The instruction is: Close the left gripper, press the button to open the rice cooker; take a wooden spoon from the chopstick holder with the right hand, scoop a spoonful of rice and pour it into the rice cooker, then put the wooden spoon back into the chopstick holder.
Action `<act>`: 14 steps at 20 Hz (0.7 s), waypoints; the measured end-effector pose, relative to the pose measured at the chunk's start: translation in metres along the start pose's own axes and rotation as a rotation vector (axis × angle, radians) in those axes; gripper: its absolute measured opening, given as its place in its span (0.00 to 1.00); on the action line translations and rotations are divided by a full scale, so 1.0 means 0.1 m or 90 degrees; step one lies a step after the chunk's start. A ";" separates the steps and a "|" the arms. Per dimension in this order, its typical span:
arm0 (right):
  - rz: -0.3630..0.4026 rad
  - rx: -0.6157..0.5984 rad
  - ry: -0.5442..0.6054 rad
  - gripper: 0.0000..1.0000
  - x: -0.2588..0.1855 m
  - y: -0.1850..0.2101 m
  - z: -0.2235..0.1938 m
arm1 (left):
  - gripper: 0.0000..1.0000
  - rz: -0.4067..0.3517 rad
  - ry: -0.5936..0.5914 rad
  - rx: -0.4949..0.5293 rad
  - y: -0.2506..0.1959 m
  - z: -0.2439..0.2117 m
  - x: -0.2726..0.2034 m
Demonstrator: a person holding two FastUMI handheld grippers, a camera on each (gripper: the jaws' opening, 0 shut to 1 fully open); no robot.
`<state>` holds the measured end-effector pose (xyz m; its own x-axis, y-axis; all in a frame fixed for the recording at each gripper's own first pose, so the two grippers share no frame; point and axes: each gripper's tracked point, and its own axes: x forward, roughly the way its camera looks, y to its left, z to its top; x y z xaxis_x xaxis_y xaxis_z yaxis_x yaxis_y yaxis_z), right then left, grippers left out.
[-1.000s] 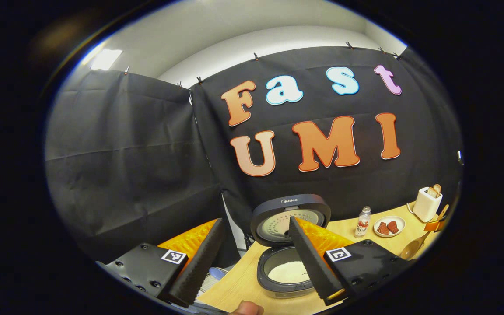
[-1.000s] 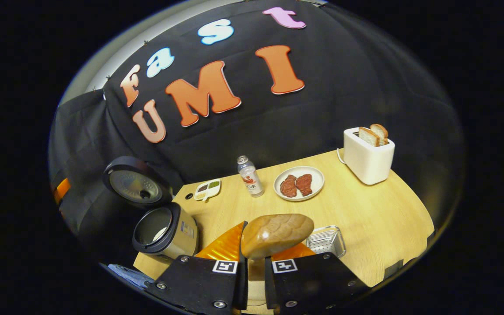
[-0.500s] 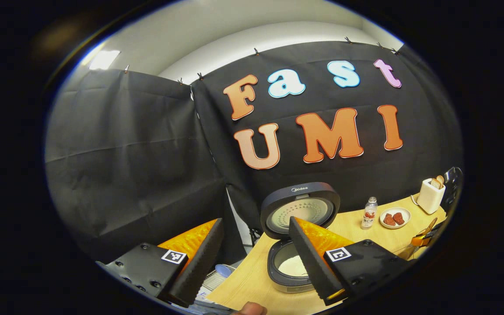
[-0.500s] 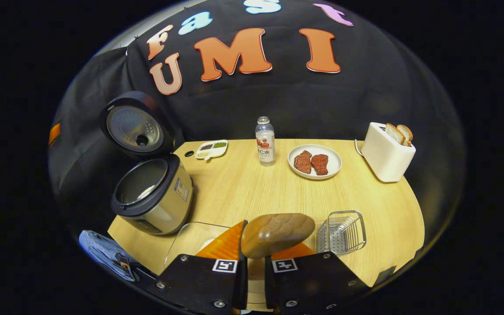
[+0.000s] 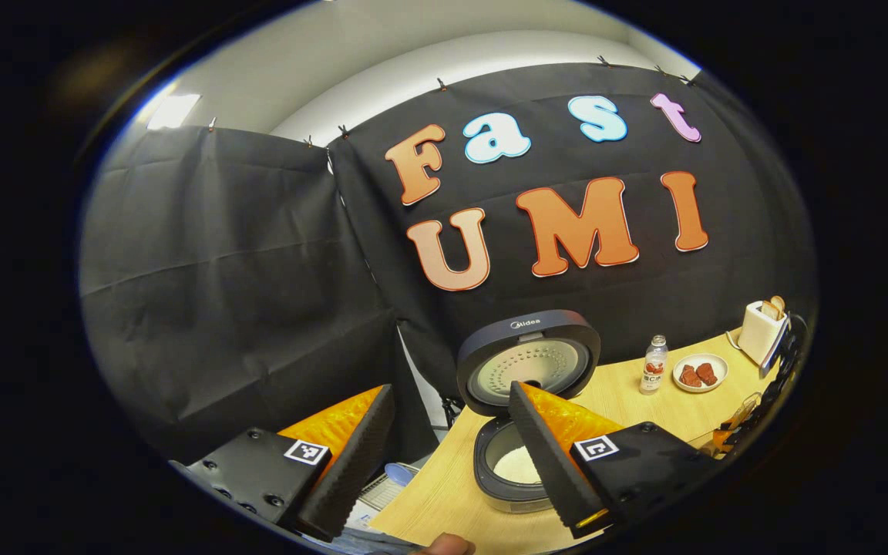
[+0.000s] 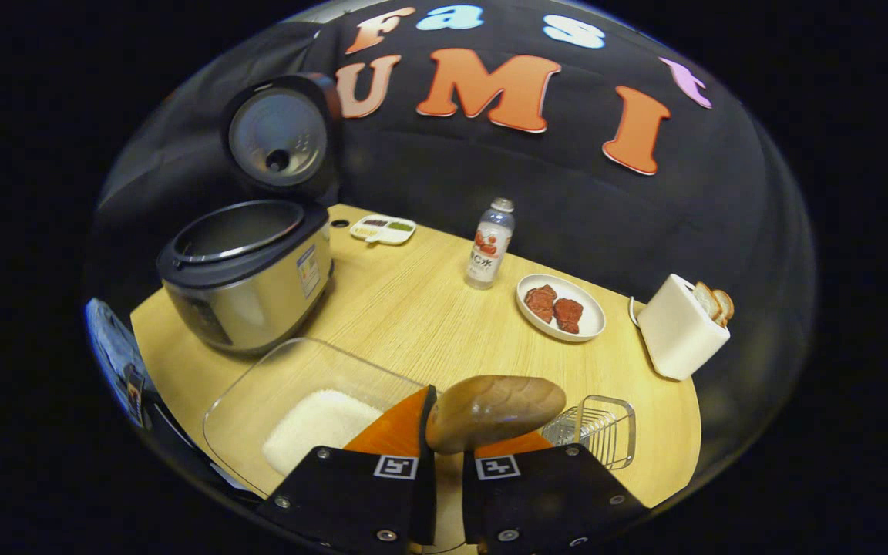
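While the right gripper (image 6: 444,455) clamps the wooden spoon (image 6: 494,411) by its neck, bowl forward and level, it hangs above the near edge of the table (image 6: 421,308), just past the clear container of rice (image 6: 313,420). The wire chopstick holder (image 6: 594,430) sits just to the right of the spoon. The left gripper (image 5: 452,455) hangs raised off the table's left side, fingers spread apart and holding nothing, aimed toward the rice cooker (image 5: 517,462), whose lid (image 5: 529,364) stands open with rice inside.
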<state>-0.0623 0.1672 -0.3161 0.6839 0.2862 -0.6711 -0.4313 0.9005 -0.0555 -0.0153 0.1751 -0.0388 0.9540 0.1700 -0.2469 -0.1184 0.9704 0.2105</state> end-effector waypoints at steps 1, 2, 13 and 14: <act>0.000 -0.018 -0.012 0.13 -0.01 0.02 0.01 | 0.93 -0.003 0.001 0.005 -0.03 -0.01 0.01; -0.006 -0.032 -0.018 0.13 -0.02 0.04 -0.01 | 0.93 -0.005 0.002 0.008 -0.04 -0.01 0.01; 0.009 0.029 -0.082 0.11 -0.03 0.39 -0.04 | 1.00 -0.028 0.001 0.023 -0.14 0.01 0.12; 0.019 0.047 -0.082 0.11 -0.03 0.44 -0.01 | 1.00 -0.031 0.002 0.024 -0.15 0.01 0.13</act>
<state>-0.0845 0.2055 -0.3172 0.7433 0.3486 -0.5709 -0.4116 0.9111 0.0204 -0.0006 0.1622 -0.0443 0.9576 0.1235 -0.2602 -0.0617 0.9704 0.2333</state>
